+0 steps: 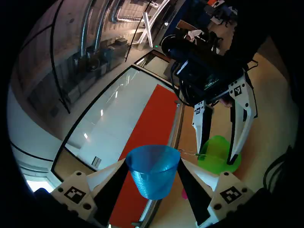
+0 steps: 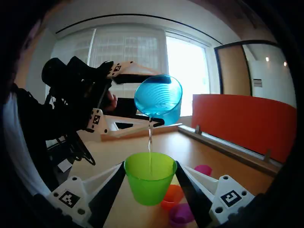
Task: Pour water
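A tilted blue cup (image 2: 159, 99) is gripped by my left gripper (image 2: 161, 99), which a hand holds up. A thin stream of water (image 2: 150, 140) runs from the cup's lower rim into the green cup (image 2: 150, 182) directly below. My right gripper (image 2: 150, 167) is shut on that green cup, which stands upright above the table. In the left gripper view the blue cup (image 1: 153, 174) sits between the fingers of my left gripper (image 1: 153, 167), and farther off the right gripper (image 1: 216, 157) holds the green cup (image 1: 218, 152).
Small orange (image 2: 170, 197), purple (image 2: 180, 214) and pink (image 2: 203, 170) cups stand on the wooden table (image 2: 212, 152) under and right of the green cup. An orange partition (image 2: 247, 121) runs along the table's far side. Cables (image 2: 81, 152) and a person's sleeve (image 2: 22, 152) are at the left.
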